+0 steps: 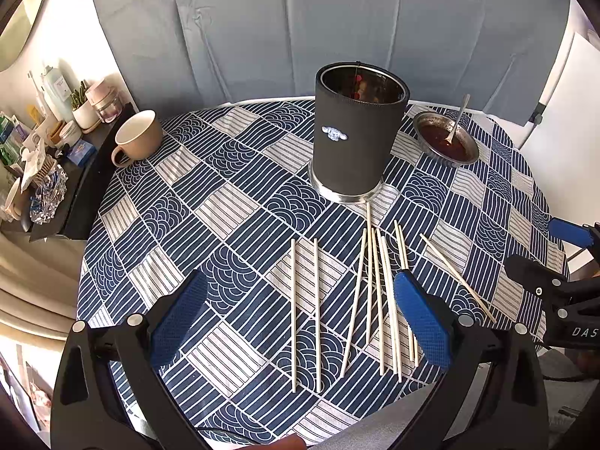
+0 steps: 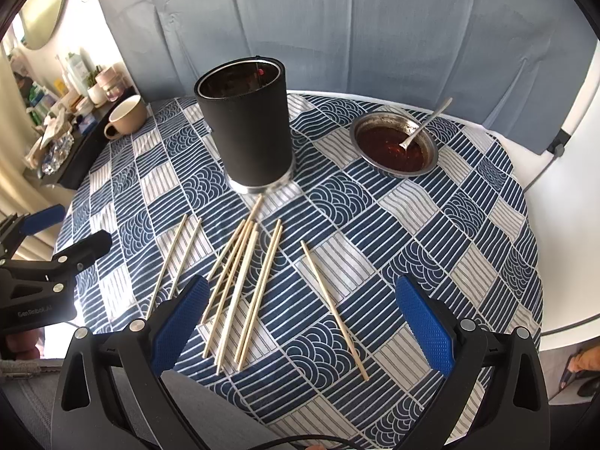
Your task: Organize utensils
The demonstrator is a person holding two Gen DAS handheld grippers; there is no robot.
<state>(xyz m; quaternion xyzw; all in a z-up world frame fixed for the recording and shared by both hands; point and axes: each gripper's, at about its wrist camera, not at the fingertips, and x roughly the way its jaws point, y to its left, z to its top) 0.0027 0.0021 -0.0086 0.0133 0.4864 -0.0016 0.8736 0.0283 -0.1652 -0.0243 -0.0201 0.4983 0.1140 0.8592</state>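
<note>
Several pale wooden chopsticks [image 1: 378,300] lie loose on the blue patterned tablecloth [image 1: 232,202], in a bundle [image 2: 240,285] with a pair to its left [image 1: 305,311] and a single stick to its right [image 2: 333,309]. Behind them stands a black cylindrical holder [image 1: 358,131] [image 2: 245,127] with a steel rim, upright. My left gripper [image 1: 300,307] hovers open over the left pair. My right gripper [image 2: 302,307] is open above the table near the single stick. Neither holds anything. Each gripper shows at the edge of the other's view.
A steel bowl of dark red sauce with a spoon [image 1: 446,138] [image 2: 393,144] sits right of the holder. A beige mug [image 1: 137,137] [image 2: 125,116] stands at the table's far left edge, beside a dark shelf with bottles and jars [image 1: 48,142]. A blue backdrop [image 1: 300,30] hangs behind.
</note>
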